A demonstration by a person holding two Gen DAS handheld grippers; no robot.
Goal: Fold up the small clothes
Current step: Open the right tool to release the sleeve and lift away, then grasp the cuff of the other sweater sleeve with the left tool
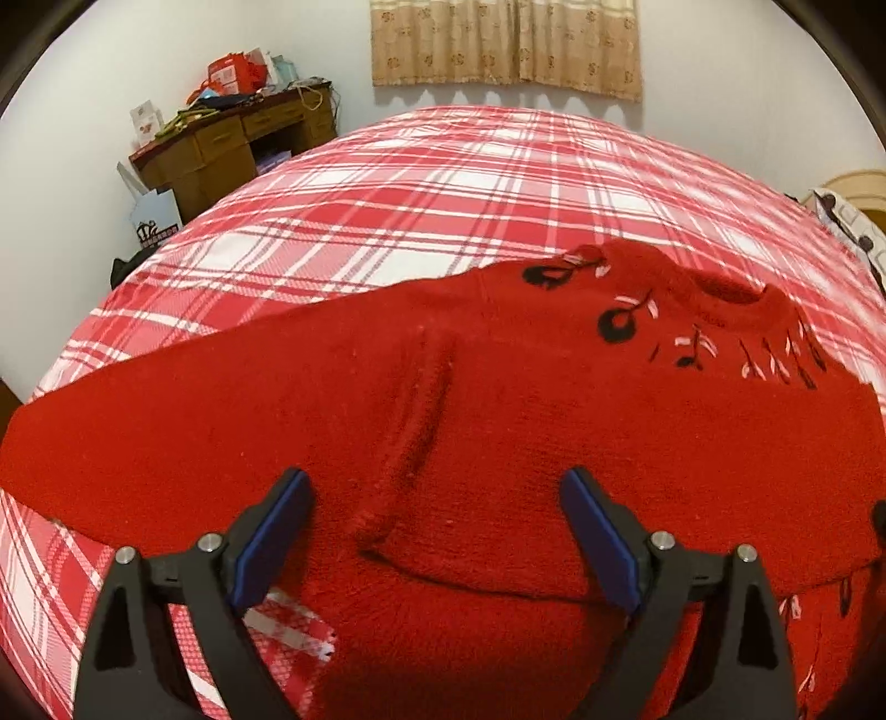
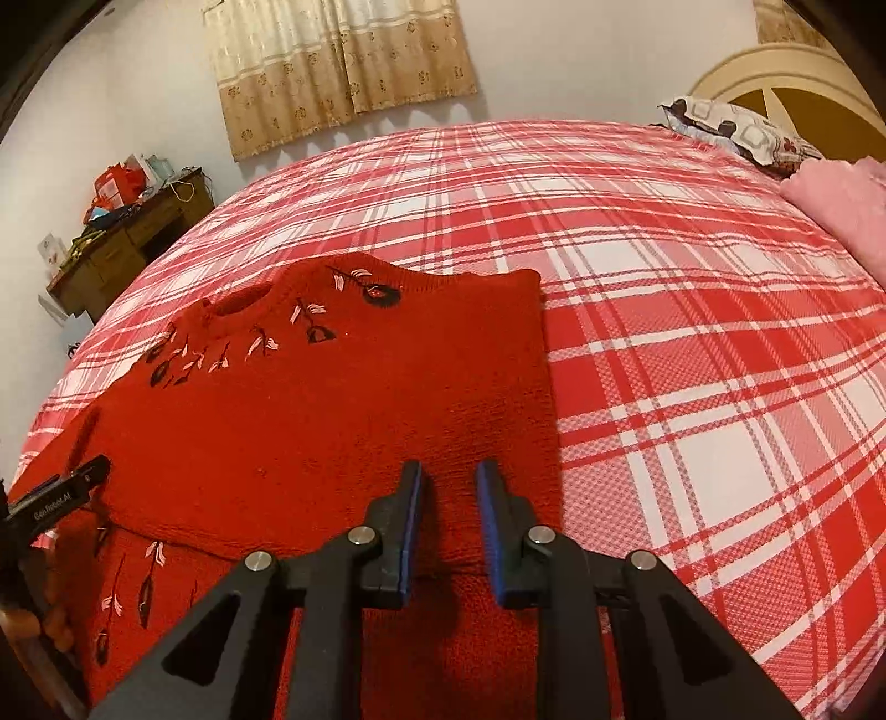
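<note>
A red knitted sweater [image 1: 498, 421] with black and pink embroidery near its neck lies on the bed, its lower part folded up over the body; it also shows in the right wrist view [image 2: 343, 410]. My left gripper [image 1: 434, 487] is wide open and empty, just above the folded sleeve cuff [image 1: 410, 443]. My right gripper [image 2: 449, 482] hovers over the sweater's right side with its jaws a narrow gap apart and nothing between them. The left gripper's body [image 2: 55, 498] shows at the left edge of the right wrist view.
The bed has a red and white plaid sheet [image 2: 692, 360]. A wooden desk [image 1: 232, 144] piled with boxes stands by the far wall. A patterned pillow [image 2: 736, 130] and pink folded cloth [image 2: 841, 205] lie by the headboard. A curtain [image 1: 504, 41] hangs behind.
</note>
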